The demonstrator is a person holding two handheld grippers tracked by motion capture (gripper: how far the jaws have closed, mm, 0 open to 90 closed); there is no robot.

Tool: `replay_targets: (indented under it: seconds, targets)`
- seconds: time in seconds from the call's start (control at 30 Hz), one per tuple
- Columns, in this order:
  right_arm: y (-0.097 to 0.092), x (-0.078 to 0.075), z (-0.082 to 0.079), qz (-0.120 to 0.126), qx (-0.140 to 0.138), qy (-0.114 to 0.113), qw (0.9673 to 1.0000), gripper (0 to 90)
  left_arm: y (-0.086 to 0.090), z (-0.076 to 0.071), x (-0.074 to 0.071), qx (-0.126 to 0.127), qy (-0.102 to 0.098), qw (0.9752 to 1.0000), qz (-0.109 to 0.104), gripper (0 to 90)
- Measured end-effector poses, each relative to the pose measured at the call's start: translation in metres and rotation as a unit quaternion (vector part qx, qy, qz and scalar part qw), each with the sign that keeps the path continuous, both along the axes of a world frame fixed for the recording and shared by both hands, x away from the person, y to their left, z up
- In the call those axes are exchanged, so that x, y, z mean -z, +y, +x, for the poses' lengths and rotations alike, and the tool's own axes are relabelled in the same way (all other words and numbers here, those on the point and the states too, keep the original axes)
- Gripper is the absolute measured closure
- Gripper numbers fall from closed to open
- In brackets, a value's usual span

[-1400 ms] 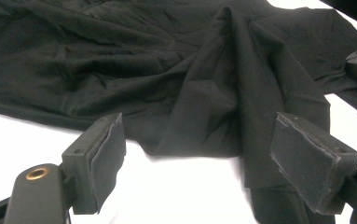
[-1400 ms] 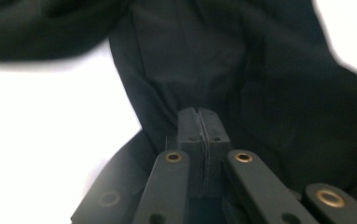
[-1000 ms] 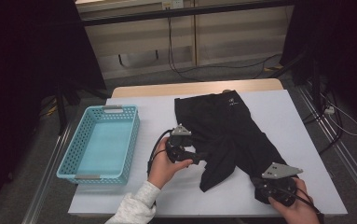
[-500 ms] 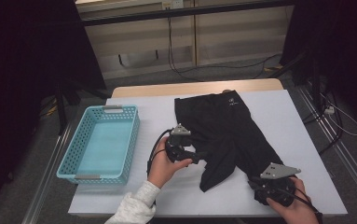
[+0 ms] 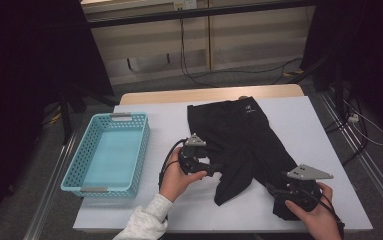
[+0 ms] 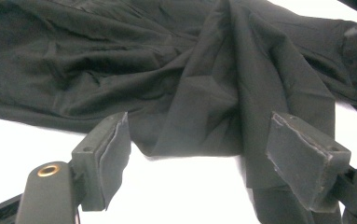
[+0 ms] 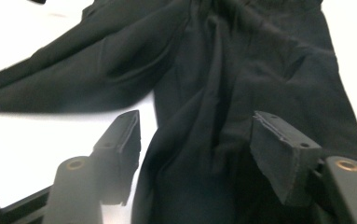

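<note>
A: We've got the black garment [image 5: 239, 140] spread on the white table [image 5: 299, 125], waistband at the far edge, two legs trailing toward us. Blue basket [image 5: 110, 152] sits apart on its left.

B: Left gripper [image 6: 199, 154]?

A: Jaws wide, just closed a touch. A fold of the left leg lies between them, pads not pressing on it.

B: Right gripper [image 7: 195, 149]?

A: We see it at the end of the right leg, near the table's front edge. Jaws just opened; cloth lies between them, not pinched.
</note>
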State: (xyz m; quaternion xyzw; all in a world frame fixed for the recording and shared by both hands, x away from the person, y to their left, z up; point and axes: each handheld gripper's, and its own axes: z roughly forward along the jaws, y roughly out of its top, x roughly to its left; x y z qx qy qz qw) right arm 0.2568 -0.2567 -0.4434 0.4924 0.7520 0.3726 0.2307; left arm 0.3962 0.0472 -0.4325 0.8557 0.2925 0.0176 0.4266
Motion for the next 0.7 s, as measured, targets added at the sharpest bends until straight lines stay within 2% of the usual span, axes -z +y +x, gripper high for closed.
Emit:
replay_targets:
  seconds: [0.13, 0.3, 0.4, 0.5, 0.57, 0.7]
  targets:
    - [0.000, -0.002, 0.002, 0.006, 0.013, -0.009, 0.9999, 30.2, -0.001, 0.001, 0.005, 0.004, 0.003, 1.0000, 0.005, 26.4]
    - [0.001, -0.004, 0.001, 0.002, 0.014, -0.018, 0.9997, 29.6, -0.004, 0.003, 0.011, 0.001, -0.007, 0.9999, 0.008, 30.5]
    - [0.002, -0.003, 0.002, 0.001, 0.011, -0.015, 0.9998, 28.9, -0.006, 0.008, 0.012, -0.005, -0.023, 0.9997, 0.011, 33.3]
    - [0.002, -0.002, 0.002, 0.000, 0.009, -0.010, 0.9999, 28.8, -0.005, 0.013, 0.015, -0.012, -0.026, 0.9996, 0.008, 34.4]
    - [0.002, -0.003, 0.002, 0.001, 0.007, -0.012, 0.9999, 28.9, -0.008, 0.015, 0.018, -0.001, -0.023, 0.9997, 0.009, 35.6]
    - [0.002, -0.003, 0.002, 0.003, 0.007, -0.013, 0.9999, 28.8, -0.015, 0.016, 0.022, 0.002, -0.033, 0.9994, 0.011, 39.7]
